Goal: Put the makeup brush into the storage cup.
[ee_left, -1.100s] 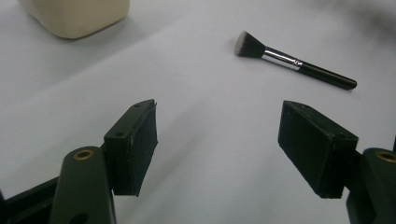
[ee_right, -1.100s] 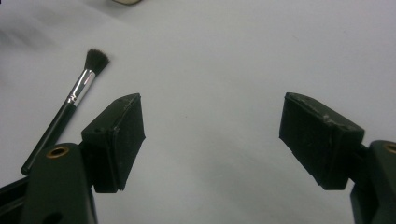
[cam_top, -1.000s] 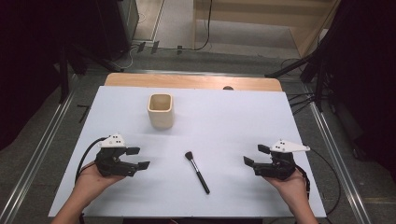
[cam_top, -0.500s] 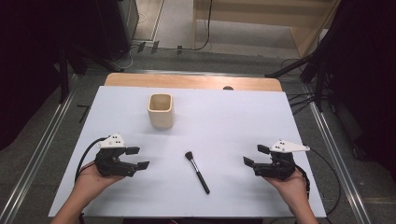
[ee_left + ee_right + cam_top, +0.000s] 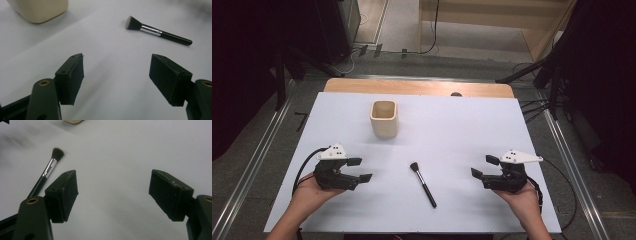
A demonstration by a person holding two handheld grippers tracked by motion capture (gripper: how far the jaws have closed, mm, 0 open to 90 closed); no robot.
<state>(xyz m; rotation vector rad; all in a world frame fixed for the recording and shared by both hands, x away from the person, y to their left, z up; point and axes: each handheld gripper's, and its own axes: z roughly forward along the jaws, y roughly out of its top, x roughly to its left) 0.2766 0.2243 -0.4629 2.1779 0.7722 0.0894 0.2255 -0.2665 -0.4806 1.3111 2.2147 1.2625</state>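
Both grippers are resting on the white table and holding nothing. The left gripper is sitting at about 8 o'clock of the table, its jaws spread wide and pointing toward the middle. The right gripper is sitting at about 4 o'clock, jaws likewise spread and facing inward. Bare table surface is showing between the pads in both gripper views.

The makeup brush is lying flat at 6 o'clock of the table, between the two grippers and well apart from each. Its bristle head is pointing toward 11 o'clock and its black handle is trailing toward 5 o'clock. In the left gripper view the brush is lying beyond the jaws at 1 o'clock; in the right gripper view it is passing at 10 o'clock, its handle running down behind the nearer jaw. The cream cup is standing upright at 11 o'clock of the table centre, mouth open, well apart from the brush.

Change over the last second: none worth noting. Hands, grippers, brush and cup are all sitting where they were, perhaps a hair of drift at the right hand.

Reading: the work is not yet starting. The brush is untouched and the cup is looking empty. Either gripper is having a free approach; the right one is sitting closer to the handle end.
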